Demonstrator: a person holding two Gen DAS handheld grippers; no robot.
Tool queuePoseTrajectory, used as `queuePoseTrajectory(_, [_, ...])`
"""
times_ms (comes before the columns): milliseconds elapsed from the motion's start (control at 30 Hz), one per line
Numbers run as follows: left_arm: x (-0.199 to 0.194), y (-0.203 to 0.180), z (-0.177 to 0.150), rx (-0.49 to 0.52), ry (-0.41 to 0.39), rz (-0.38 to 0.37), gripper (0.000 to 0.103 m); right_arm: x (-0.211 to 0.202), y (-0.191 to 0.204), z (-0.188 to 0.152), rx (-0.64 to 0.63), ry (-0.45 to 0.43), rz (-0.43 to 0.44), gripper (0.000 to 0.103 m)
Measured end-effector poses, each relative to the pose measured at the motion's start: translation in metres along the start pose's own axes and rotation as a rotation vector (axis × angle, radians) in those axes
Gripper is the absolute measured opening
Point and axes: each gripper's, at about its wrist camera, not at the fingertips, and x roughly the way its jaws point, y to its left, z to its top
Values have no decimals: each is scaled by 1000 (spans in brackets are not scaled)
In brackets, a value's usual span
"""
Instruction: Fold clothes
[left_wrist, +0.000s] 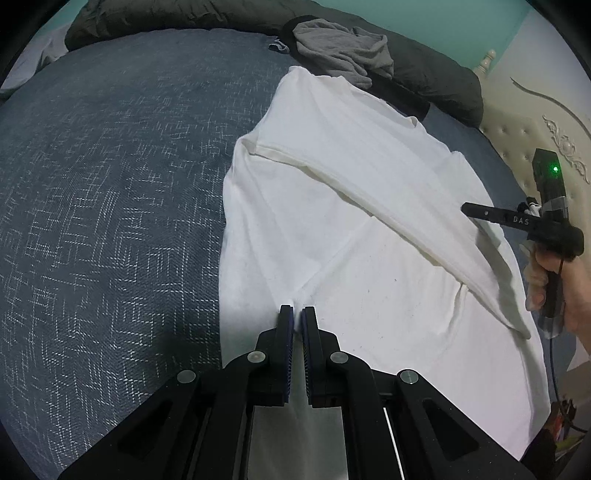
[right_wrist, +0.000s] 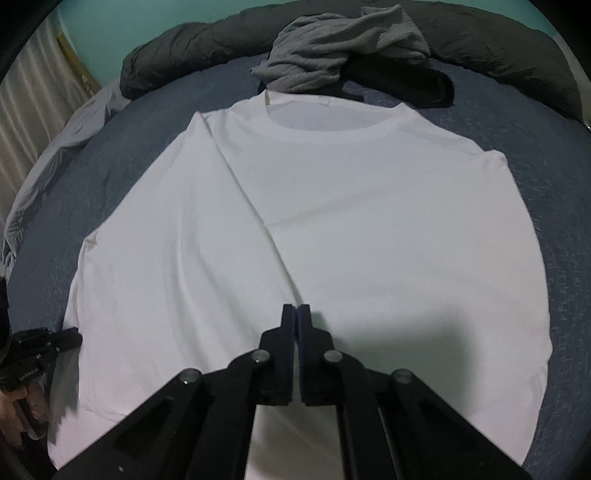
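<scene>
Both your grippers are pressed together right now: the left gripper (left_wrist: 297, 314) looks pinched on the near hem of the white t-shirt (right_wrist: 369, 206), and the right gripper (right_wrist: 297, 312) looks closed at the bottom of the folded-in edge. Lift both evenly so the shirt, flat on the blue bedspread (left_wrist: 110, 166), folds square toward the collar (right_wrist: 332, 129), short of the gray clothes pile (right_wrist: 332, 48).
</scene>
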Motion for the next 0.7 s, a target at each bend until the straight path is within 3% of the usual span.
queuePoseTrajectory(233, [-1,2,-2,2,1,1,5,-13,-6,15,17,-59,-44,1])
queuePoseTrajectory(333, [-1,3,-2,2,3,1,5,-3,-7,15,22,-19,-64,1])
queuePoseTrajectory(433, [0,3,-1,2,4,1,5,11,-15,11,71,29,-28,1])
queuePoseTrajectory(600, [0,3,0,3,7,-3,5,-7,-34,9,150,-40,12,3])
queuePoseTrajectory(700, [0,3,1,3,7,-4,5,-25,-46,3,136,-62,30,10])
